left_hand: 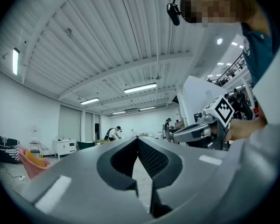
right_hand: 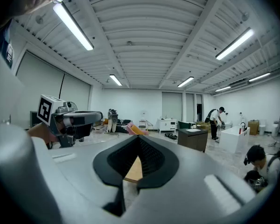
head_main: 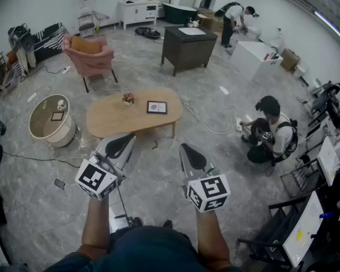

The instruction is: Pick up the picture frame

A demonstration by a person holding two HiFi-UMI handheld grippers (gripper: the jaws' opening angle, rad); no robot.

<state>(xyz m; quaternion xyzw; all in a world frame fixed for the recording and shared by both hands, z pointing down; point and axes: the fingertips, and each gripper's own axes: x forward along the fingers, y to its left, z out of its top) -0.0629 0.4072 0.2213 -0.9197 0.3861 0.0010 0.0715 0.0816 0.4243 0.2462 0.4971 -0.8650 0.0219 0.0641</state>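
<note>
The picture frame [head_main: 157,107], dark-edged with a white mat, lies flat on the oval wooden table [head_main: 110,119], beside a small flower pot [head_main: 128,98]. Both grippers hang in the air on the near side of the table, well short of the frame. My left gripper [head_main: 131,137] [left_hand: 137,138] is shut with nothing between its jaws. My right gripper [head_main: 183,147] [right_hand: 139,137] is also shut and empty. A strip of the wooden table [right_hand: 133,170] shows through the gap behind the right jaws. Each gripper view shows the other gripper alongside.
A round side table [head_main: 42,130] with a smaller frame stands at the left. Behind the oval table are a pink armchair [head_main: 88,56] and a dark cabinet [head_main: 188,45]. A person [head_main: 270,133] crouches at the right. Cables and a phone [head_main: 59,183] lie on the floor.
</note>
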